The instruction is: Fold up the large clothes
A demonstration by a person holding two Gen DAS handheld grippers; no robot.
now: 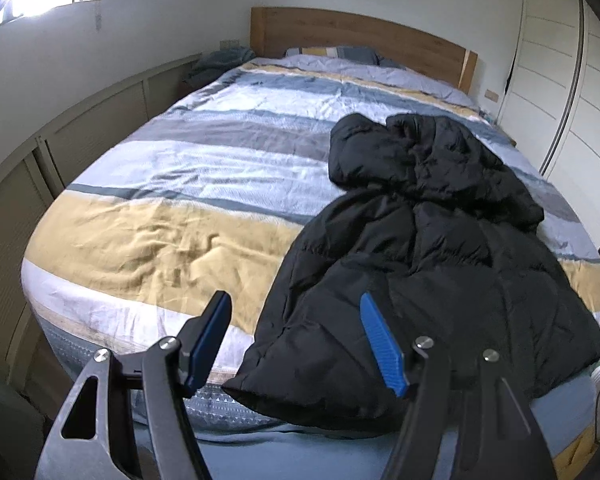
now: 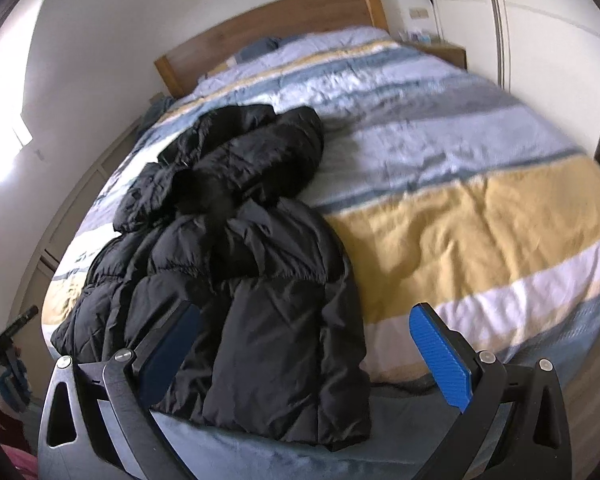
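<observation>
Black puffer jacket lies crumpled on striped bed; left claw and right claw apart, empty.

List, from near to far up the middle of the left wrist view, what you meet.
Left tool → black puffer jacket → striped duvet → pillow → wooden headboard.

No lettering, label, brand, number or sign is showing legibly in either wrist view. The small plates on the wall at about two o'clock from the headboard are appearing blank at this sharpness, and the black jacket is showing no readable tag.
</observation>
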